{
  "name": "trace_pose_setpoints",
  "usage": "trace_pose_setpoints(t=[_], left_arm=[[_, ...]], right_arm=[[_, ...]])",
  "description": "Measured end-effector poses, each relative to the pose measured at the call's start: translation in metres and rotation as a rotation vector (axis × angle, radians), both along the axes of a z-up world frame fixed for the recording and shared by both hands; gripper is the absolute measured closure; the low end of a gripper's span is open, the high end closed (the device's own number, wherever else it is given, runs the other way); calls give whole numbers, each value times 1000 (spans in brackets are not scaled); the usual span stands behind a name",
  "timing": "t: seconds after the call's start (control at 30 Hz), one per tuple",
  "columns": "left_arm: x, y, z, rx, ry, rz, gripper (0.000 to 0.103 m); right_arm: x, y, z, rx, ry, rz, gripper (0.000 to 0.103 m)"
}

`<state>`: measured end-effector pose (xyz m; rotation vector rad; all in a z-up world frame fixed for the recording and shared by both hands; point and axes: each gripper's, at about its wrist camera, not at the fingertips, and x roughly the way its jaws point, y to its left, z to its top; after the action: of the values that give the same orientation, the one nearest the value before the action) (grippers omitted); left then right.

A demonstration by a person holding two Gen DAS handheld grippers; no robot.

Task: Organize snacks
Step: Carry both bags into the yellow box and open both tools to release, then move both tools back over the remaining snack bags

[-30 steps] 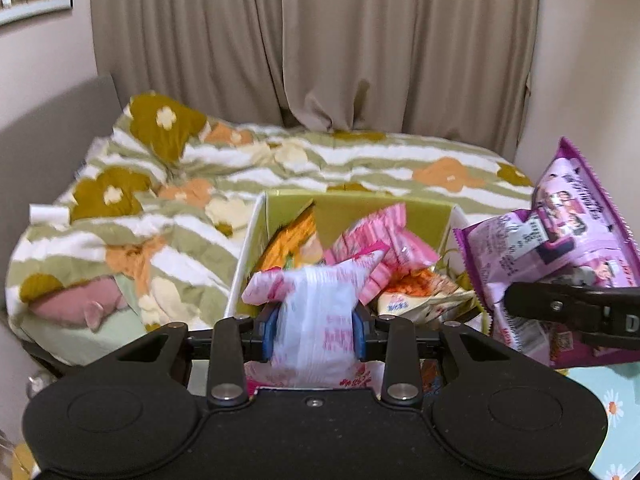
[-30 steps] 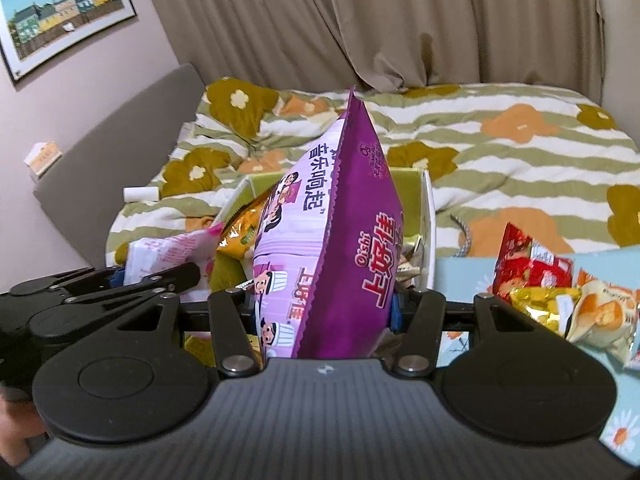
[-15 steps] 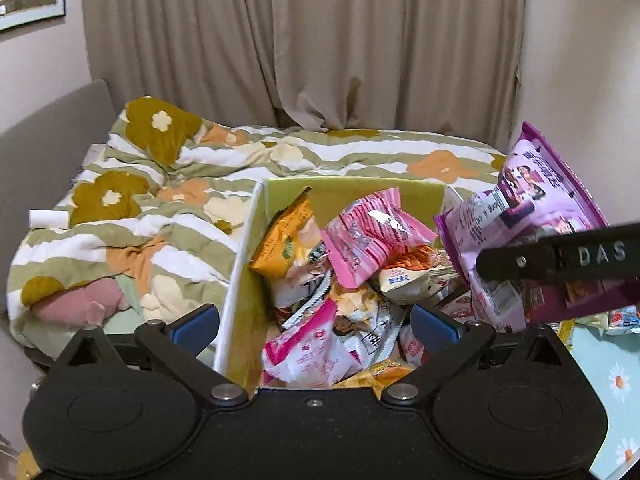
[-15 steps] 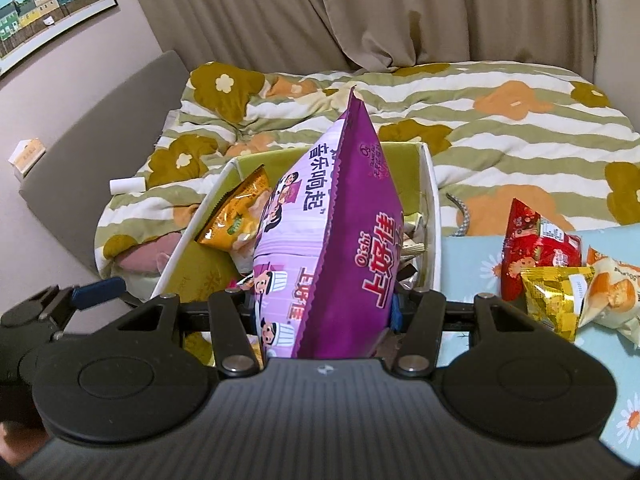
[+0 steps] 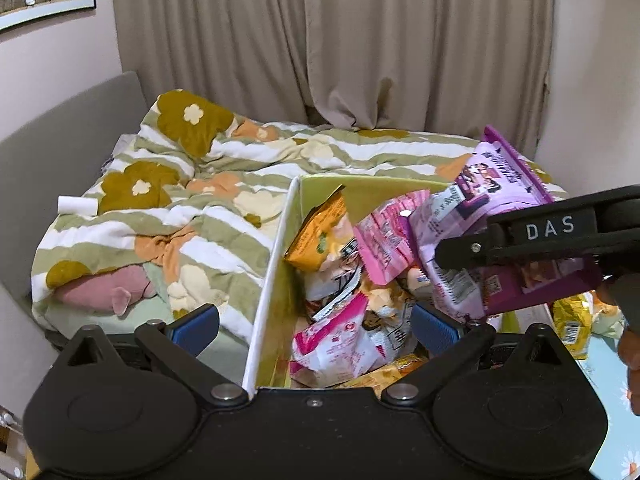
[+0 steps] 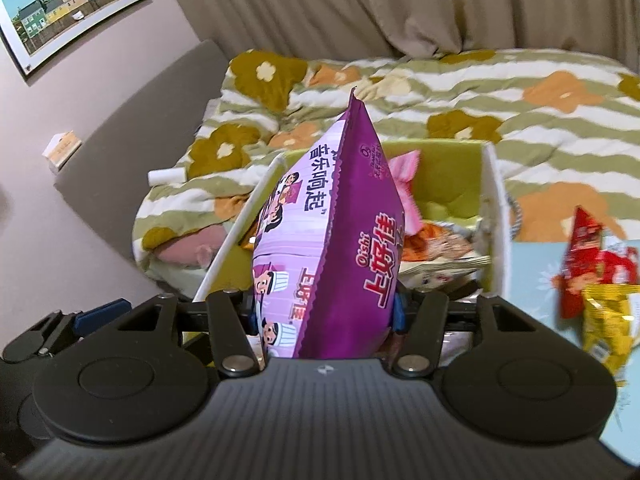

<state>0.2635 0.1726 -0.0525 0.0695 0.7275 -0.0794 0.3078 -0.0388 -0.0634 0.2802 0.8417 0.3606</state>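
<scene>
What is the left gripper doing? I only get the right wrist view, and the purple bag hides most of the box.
Observer: The left gripper is open and empty, with one finger on each side of the left wall of the box.
Operator: What lies under it?
Observer: A pink-and-white packet lies at the near end of the box, on top of other snacks.
Operator: Anything else on that side?
Observer: An orange packet leans against the left wall, farther back.
Operator: And my bag?
Observer: The right gripper holds the purple bag over the right side of the box. Its printed back panel faces the left camera.
</scene>
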Motion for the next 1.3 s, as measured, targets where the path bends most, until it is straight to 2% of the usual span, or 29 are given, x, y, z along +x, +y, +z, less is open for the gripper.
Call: trace_pose_setpoints(t=[0.03,0.1,0.13,0.2,0.43,0.67,0.9,1.07,1.3], left_arm=[[0,1,-1,0,1,4,0],[1,1,-2,2,6,10,0],[2,1,-3,5,10,11,0],[2,0,-5,12,14,12,0],[1,-4,-10,6,31,2,0],[-7,-8,5,8,-11,-15,0],[-27,-15,24,6,-69,-46,0],[-41,-28,36,-9,-97,-94,0],[-55,-61,43,-52,-124,-229,0]], right_arm=[[2,0,-3,14,0,2,28],[6,-1,-8,46,8,-5,4],[6,-3,-10,60,8,-16,0],[6,-8,-11,74,1,-32,0],[1,-19,-12,31,-26,-60,0],[-13,-25,6,10,-65,-58,0],[-44,-37,29,1,-136,-103,0],[-68,-53,41,-8,-174,-183,0],[-115,-86,54,-102,-278,-343,0]])
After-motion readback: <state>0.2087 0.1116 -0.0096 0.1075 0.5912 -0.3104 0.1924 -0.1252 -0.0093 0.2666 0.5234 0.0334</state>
